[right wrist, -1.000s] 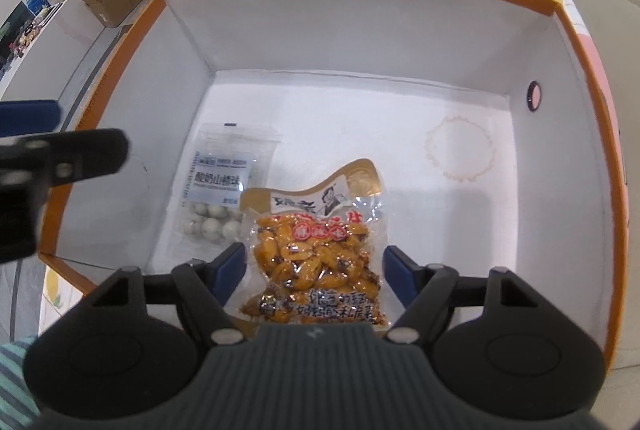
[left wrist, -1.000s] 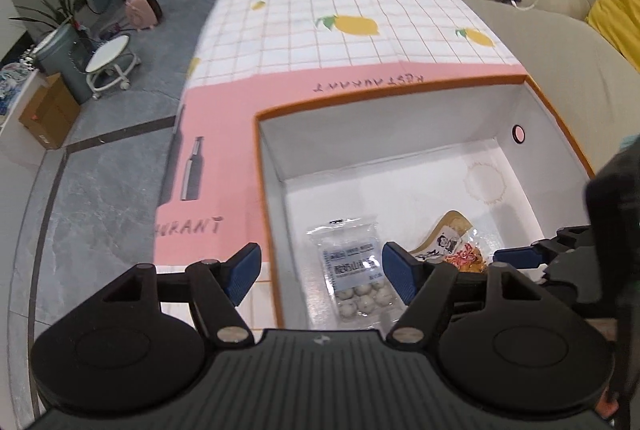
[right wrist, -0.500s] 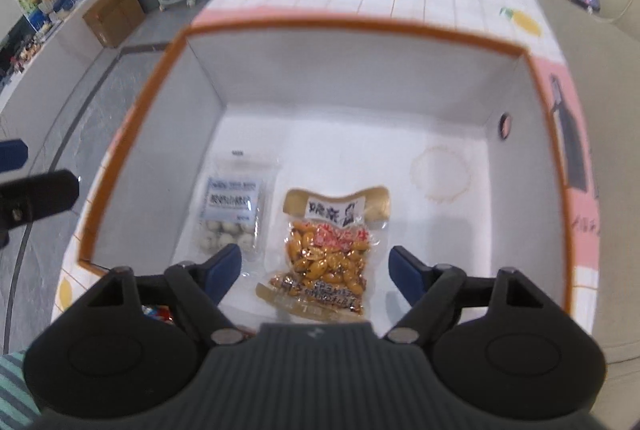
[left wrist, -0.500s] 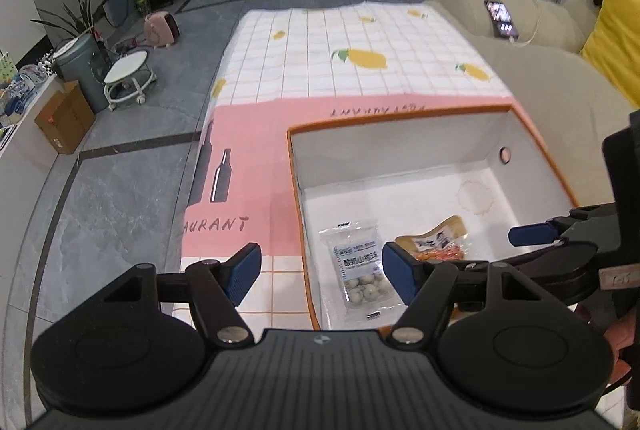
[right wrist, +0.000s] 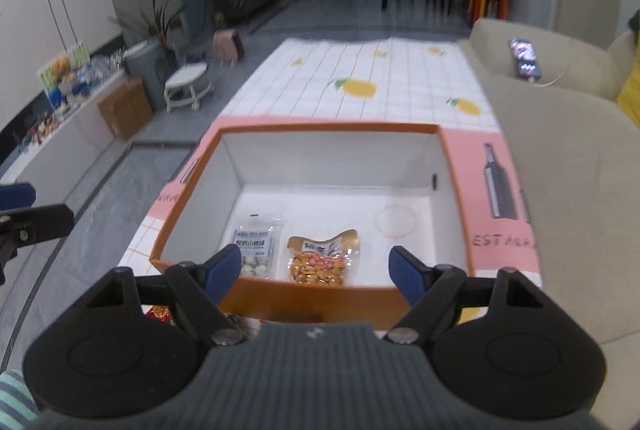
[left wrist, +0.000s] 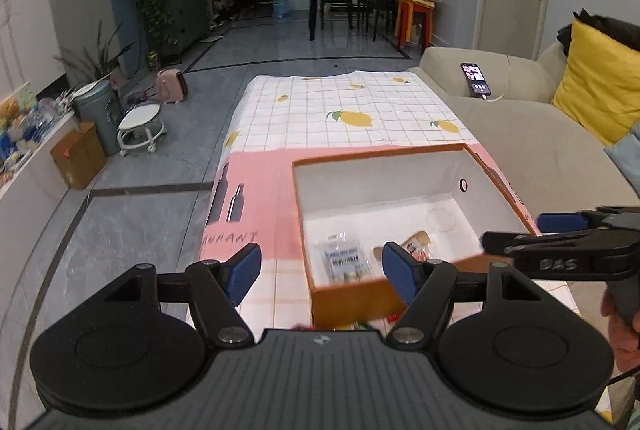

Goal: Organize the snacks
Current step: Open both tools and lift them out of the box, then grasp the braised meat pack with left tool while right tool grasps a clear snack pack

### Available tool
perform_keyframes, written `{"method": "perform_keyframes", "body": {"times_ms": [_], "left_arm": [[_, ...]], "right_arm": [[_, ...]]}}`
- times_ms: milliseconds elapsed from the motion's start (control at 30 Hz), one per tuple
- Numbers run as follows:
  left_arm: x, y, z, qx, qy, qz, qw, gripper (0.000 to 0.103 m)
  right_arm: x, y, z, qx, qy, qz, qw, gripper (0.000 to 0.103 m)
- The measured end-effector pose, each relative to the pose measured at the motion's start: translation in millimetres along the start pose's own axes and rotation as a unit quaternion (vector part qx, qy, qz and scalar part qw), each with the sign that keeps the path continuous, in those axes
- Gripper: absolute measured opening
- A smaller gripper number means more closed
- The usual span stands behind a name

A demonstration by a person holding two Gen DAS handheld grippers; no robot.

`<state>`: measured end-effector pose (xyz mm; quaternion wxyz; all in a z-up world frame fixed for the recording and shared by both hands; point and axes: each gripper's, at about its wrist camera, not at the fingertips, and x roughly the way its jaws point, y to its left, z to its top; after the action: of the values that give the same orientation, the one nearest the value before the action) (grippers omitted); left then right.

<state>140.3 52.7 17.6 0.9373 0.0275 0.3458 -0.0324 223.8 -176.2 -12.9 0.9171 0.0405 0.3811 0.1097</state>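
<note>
Jaws of left gripper (left wrist: 322,266) and right gripper (right wrist: 316,268) gape wide, holding nothing.

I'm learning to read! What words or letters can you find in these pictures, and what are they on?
"DAS": black side of the right gripper, left wrist view.
"AURANT": pink band of the lemon-print tablecloth, first letters cut off at its edge.
"ESTAURA": same pink band, right wrist view.
Clear packet of white balls: blue label print too small to read.
Orange snack pouch: label too blurred.
</note>
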Motion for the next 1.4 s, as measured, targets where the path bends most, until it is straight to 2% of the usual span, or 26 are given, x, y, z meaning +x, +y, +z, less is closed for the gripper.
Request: {"method": "perform_keyframes", "body": {"times_ms": [133, 333, 467, 667, 933, 1200, 1400], "left_arm": [[-11.5, 6.1, -27.3, -0.029, 0.013, 0.006, 0.9995, 0.082], [-19.3, 10.2, -72.6, -0.055, 0.076, 0.007, 0.9956, 0.082], [-16.5, 11.7, -100.8, -0.086, 0.132, 0.014, 0.9874, 0.081], [-12.7, 4.8, -136.5, -0.104, 0.214, 0.016, 0.9712, 0.081], [4.8, 2.3, -157.3, -0.113, 0.274, 0.02, 0.9549, 0.081], [27.8, -4.2, -158.5, -0.124, 0.304, 0.014, 0.9444, 0.081], [43.5, 0.4, -170.1, -0.157, 0.336, 0.014, 0.9285, 0.081]], "right_arm": [[-28.5, -8.4, -32.5, 0.036, -0.017, 0.007, 0.999, 0.078], [-46.6, -10.3, -81.6, 0.058, -0.01, 0.0, 0.998, 0.078], [-51.6, -12.9, -113.0, 0.07, 0.015, -0.001, 0.997, 0.078], [-57.3, -11.6, -146.2, 0.062, 0.048, -0.013, 0.997, 0.078], [-45.6, -11.0, -170.0, 0.039, 0.091, -0.028, 0.995, 0.078], [-39.9, -12.9, -168.2, 0.029, 0.087, -0.042, 0.995, 0.078], [-33.3, -17.6, -166.3, 0.028, 0.08, -0.052, 0.995, 0.078]]}}
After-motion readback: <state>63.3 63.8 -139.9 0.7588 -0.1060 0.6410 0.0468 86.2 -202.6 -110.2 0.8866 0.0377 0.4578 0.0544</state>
